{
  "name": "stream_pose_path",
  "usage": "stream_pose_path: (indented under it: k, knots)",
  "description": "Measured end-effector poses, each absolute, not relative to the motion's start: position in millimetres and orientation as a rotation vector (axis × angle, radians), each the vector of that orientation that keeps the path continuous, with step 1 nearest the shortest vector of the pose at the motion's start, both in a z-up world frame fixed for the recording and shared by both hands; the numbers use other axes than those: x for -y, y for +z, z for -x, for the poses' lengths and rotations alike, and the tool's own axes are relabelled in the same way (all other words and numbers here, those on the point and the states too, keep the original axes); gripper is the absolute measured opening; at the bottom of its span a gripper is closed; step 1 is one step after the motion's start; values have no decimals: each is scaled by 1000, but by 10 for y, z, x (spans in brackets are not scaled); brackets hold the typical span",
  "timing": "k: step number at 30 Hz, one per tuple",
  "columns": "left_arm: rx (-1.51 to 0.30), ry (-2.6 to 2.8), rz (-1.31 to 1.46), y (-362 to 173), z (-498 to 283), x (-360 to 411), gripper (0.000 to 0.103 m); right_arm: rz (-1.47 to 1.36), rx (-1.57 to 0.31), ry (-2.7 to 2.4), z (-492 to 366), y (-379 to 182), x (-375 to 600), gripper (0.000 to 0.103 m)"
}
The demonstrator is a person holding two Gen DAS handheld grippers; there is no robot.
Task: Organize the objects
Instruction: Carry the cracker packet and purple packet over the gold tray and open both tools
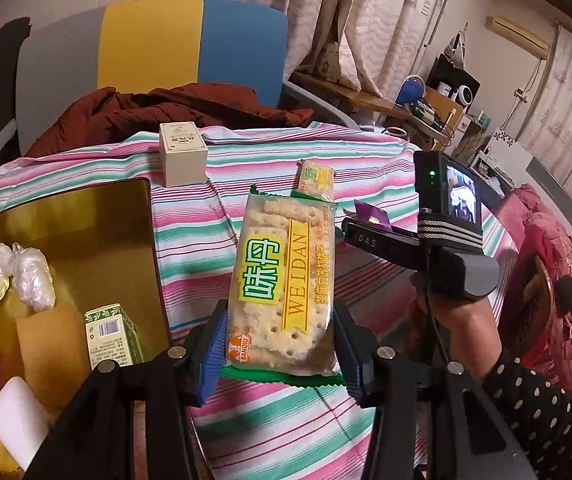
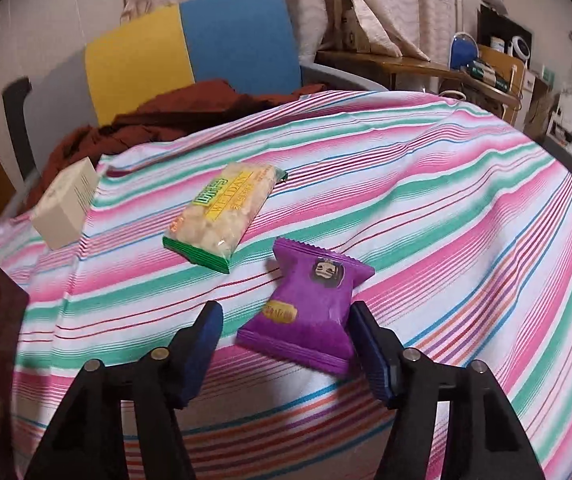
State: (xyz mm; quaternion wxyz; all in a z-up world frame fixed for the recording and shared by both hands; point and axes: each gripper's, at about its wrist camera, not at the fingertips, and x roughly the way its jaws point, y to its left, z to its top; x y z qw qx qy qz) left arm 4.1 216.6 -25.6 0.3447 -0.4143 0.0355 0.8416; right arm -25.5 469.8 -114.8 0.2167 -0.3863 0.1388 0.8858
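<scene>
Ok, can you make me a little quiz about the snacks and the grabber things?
1. True or false: the left gripper is shut on a cracker packet.
2. What colour is the snack packet lying between the open right gripper's fingers? A red, B purple, C blue.
3. How many cracker packets are there altogether?

Key: 1 true. 2 B. 3 two; the second cracker packet lies on the striped cloth.
</scene>
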Motion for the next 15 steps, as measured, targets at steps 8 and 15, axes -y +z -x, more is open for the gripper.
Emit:
stream_pose_path:
  k: [8,15]
  knots:
    - [-82,2198,1075,-227,-55,-2066,49,1114,-350,2440,364,-1132,-4719,54]
    - [-55,2210,1082,-212,-35,-1942,49,1043,-275,2470,307,-1021,-4620,53]
